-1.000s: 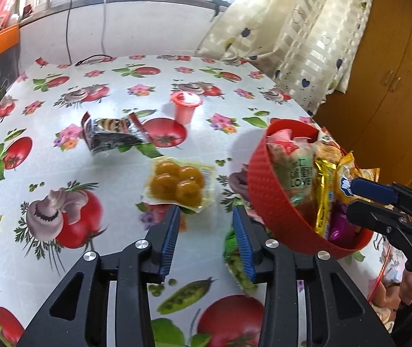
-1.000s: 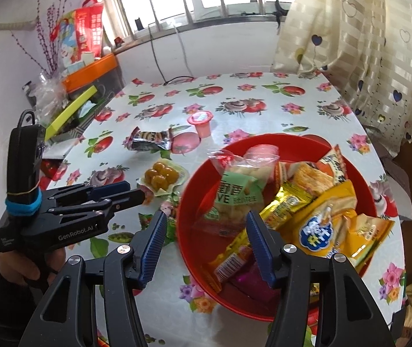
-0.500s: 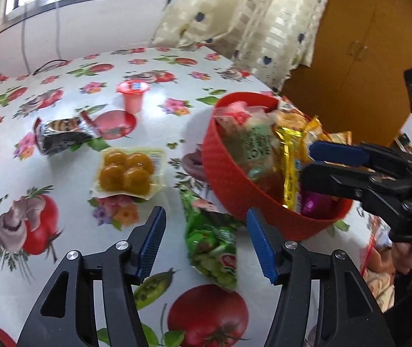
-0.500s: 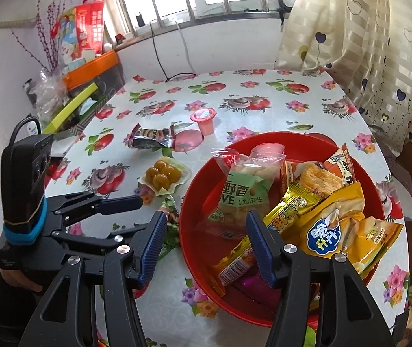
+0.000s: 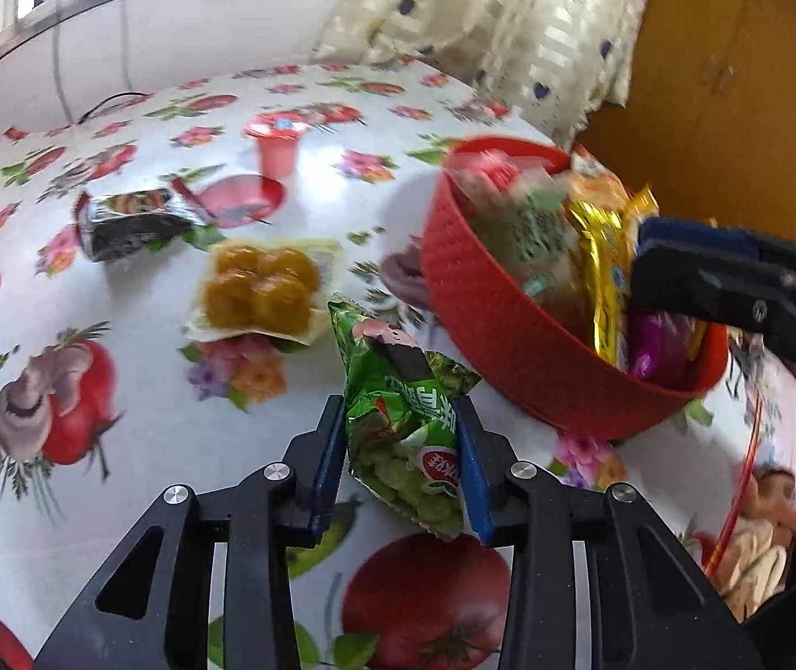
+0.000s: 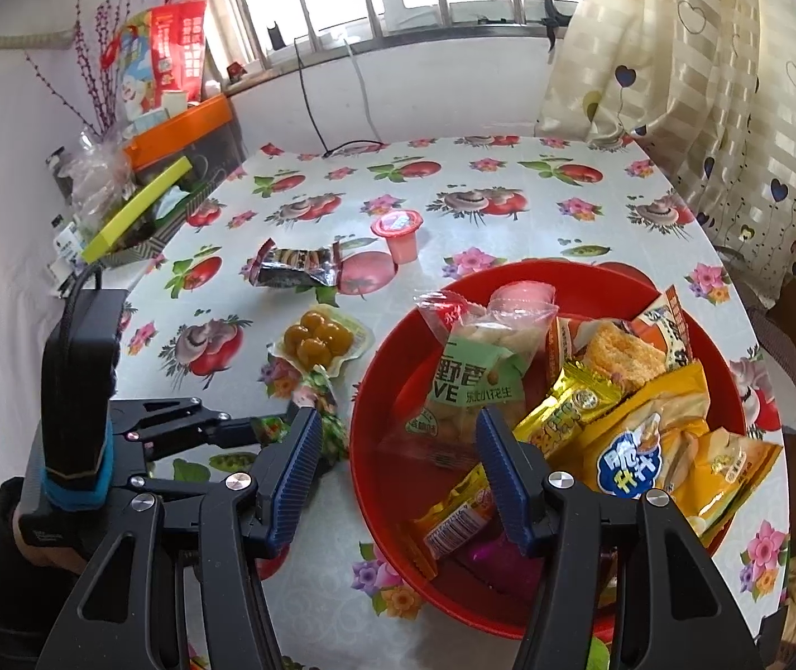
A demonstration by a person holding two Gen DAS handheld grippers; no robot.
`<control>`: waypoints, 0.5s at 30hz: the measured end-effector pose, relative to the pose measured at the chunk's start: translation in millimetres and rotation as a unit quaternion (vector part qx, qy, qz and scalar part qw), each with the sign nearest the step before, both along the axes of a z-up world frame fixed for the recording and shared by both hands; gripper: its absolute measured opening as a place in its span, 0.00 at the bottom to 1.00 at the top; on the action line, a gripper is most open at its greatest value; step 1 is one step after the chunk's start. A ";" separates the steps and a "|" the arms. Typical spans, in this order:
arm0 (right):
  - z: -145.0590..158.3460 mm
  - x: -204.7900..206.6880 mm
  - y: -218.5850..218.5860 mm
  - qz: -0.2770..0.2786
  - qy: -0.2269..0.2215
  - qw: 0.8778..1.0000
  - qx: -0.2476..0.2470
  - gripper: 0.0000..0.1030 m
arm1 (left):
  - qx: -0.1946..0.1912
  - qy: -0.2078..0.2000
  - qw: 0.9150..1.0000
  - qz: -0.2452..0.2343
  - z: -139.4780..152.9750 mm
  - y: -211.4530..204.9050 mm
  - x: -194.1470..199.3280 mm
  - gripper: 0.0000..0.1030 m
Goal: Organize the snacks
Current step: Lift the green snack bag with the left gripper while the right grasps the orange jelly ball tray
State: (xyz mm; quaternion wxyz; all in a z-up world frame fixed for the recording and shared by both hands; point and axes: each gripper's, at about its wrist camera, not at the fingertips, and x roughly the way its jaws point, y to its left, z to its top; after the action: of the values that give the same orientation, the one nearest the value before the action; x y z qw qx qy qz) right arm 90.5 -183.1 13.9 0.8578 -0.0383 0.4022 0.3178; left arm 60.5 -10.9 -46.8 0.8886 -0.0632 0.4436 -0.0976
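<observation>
1. Closing on the green snack pkt (image 5: 403,435), the left tool (image 5: 401,463) is seen at lower centre of the left wrist view; blue pads (image 5: 324,463) are pressed on both pkt sides.
2. Pkt is lifted at its top, just left of the red basket (image 5: 487,329).
3. Right tool (image 6: 401,474) is held open, empty, over the basket.
4. Grip should be firmed before lifting; thin foil may slip.
5. Basket rim should be cleared, pkt released inside.
</observation>
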 end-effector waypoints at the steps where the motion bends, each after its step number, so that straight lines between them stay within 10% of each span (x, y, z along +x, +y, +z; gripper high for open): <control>1: -0.3 0.5 1.6 0.003 -0.001 1.000 -0.001 0.53 | -0.001 -0.004 1.000 0.006 1.6 3.5 0.2 0.37; 15: -0.3 23.2 66.5 0.080 -0.008 0.996 -0.041 0.55 | -0.008 0.002 0.995 0.101 -7.1 63.8 17.4 0.37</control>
State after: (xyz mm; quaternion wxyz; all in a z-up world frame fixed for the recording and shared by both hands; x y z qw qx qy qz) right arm 113.8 -116.6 13.7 0.8304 -0.1083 0.4041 0.3680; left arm 77.9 53.0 -53.8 0.8926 -0.1146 0.4360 -0.0106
